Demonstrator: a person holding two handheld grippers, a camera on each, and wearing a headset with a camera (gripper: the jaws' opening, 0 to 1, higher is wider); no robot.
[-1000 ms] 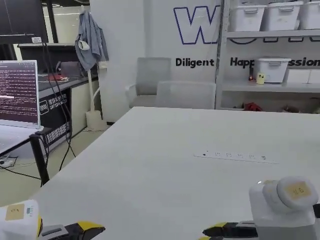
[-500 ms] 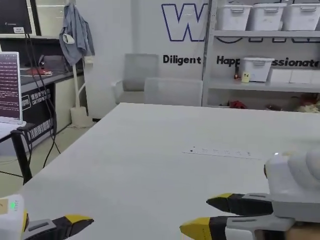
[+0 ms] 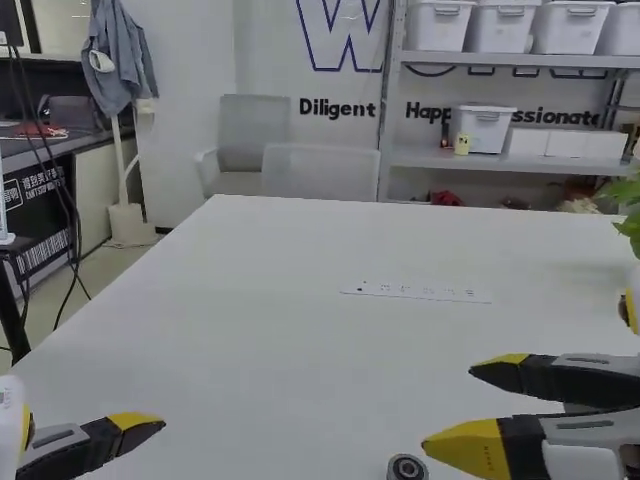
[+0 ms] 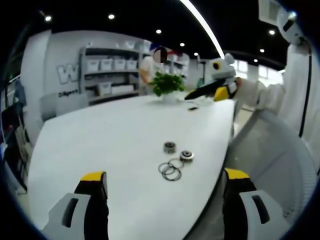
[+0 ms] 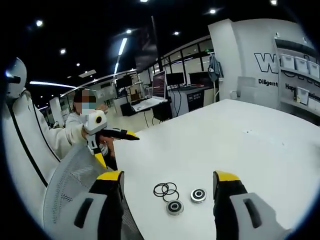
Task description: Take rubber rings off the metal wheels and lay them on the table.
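Note:
Two metal wheels [image 5: 198, 195] [image 5: 174, 207] lie on the white table [image 3: 300, 330] near its front edge, and several loose black rubber rings [image 5: 165, 189] lie overlapping beside them. The left gripper view shows the same wheels [image 4: 170, 147] [image 4: 187, 155] and rings [image 4: 170, 170]. One wheel [image 3: 407, 467] peeks in at the bottom of the head view. My right gripper [image 3: 452, 408] hovers open just right of that wheel, holding nothing. My left gripper [image 3: 90, 445] is at the lower left, off the table's corner. Both grippers [image 4: 165, 176] [image 5: 168, 176] face the wheels from opposite sides, jaws wide apart and empty.
A flush power strip [image 3: 415, 292] sits mid-table. Grey chairs [image 3: 320, 170] and shelves with white bins [image 3: 500, 120] stand behind the far edge. A potted plant [image 4: 166, 83] is on the table's far end. A mesh chair back [image 5: 75, 175] is close to the front edge.
The head camera has swung to the right. The right gripper's open jaws now show more fully, and a wheel has come into sight at the bottom edge.

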